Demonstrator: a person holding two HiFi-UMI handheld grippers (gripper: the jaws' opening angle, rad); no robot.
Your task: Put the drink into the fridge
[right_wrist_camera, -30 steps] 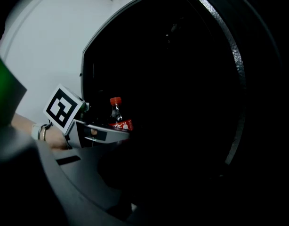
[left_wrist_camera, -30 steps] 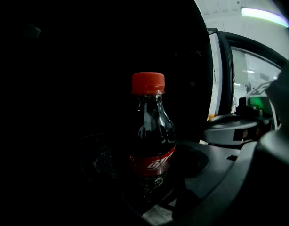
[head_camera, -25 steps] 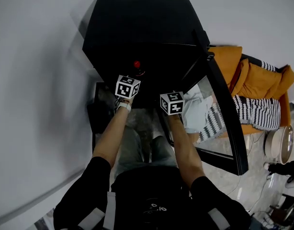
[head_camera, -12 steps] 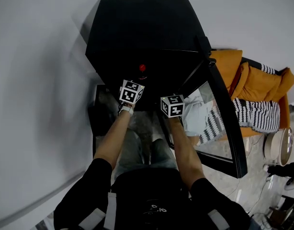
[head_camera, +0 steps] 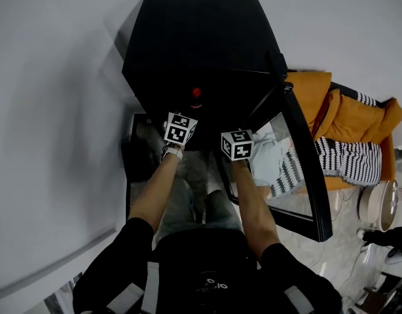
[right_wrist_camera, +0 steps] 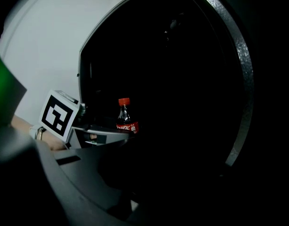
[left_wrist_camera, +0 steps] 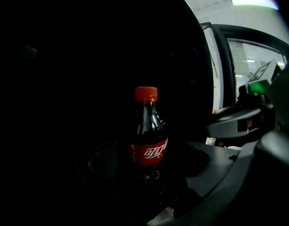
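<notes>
— The drink (head_camera: 196, 92): where does the head view put it?
— Only its round red cap shows, a dot inside the black, boxy fridge (head_camera: 194, 38), just past the left gripper (head_camera: 182, 124). The right gripper (head_camera: 237, 142) hangs beside that one at the opening. The glass door (head_camera: 306, 156), black-framed, stands swung out to the right, with orange cushions (head_camera: 348, 113) beyond it.

— And the left gripper view?
— The drink (left_wrist_camera: 149, 147) stands upright in the dark interior. It is a small, waisted plastic bottle of dark cola with a glossy red label. The left gripper (left_wrist_camera: 154, 173) has its jaws spread to either side of the bottle's base. A gap shows at the smooth grey right jaw, and the left jaw's mesh-textured pad (left_wrist_camera: 104, 161) sits just beside the label. It grips nothing.

— The right gripper view?
— The right gripper (right_wrist_camera: 135, 178) is parted and empty, and only its matte grey left jaw catches light. The drink (right_wrist_camera: 126, 119) stands deeper in, beyond the left gripper's checkered cube (right_wrist_camera: 60, 114).
</notes>
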